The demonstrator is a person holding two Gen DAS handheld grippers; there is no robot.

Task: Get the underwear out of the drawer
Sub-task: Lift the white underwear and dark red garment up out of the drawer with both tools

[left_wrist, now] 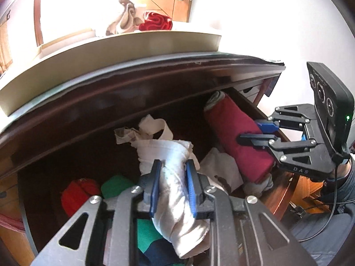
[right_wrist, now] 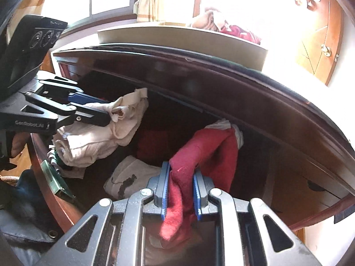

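Observation:
An open dark wooden drawer (left_wrist: 264,113) holds folded clothes. My left gripper (left_wrist: 173,166) is shut on a white pair of underwear (left_wrist: 175,197), which hangs bunched between the blue pads above the drawer. In the right wrist view that left gripper (right_wrist: 107,110) clamps the same cream-white underwear (right_wrist: 97,137). My right gripper (right_wrist: 180,173) is shut on a dark red garment (right_wrist: 213,150), lifted at one end with its far end still in the drawer. From the left wrist camera the right gripper (left_wrist: 248,130) pinches that red roll (left_wrist: 235,115) by the drawer's right wall.
Inside the drawer lie a red item (left_wrist: 77,195), a green item (left_wrist: 115,186) and a white cloth with dark print (right_wrist: 126,177). The dresser top overhangs the drawer and bears a cream box (left_wrist: 111,51) with a beige cloth (left_wrist: 126,17) and a red cloth (left_wrist: 155,22).

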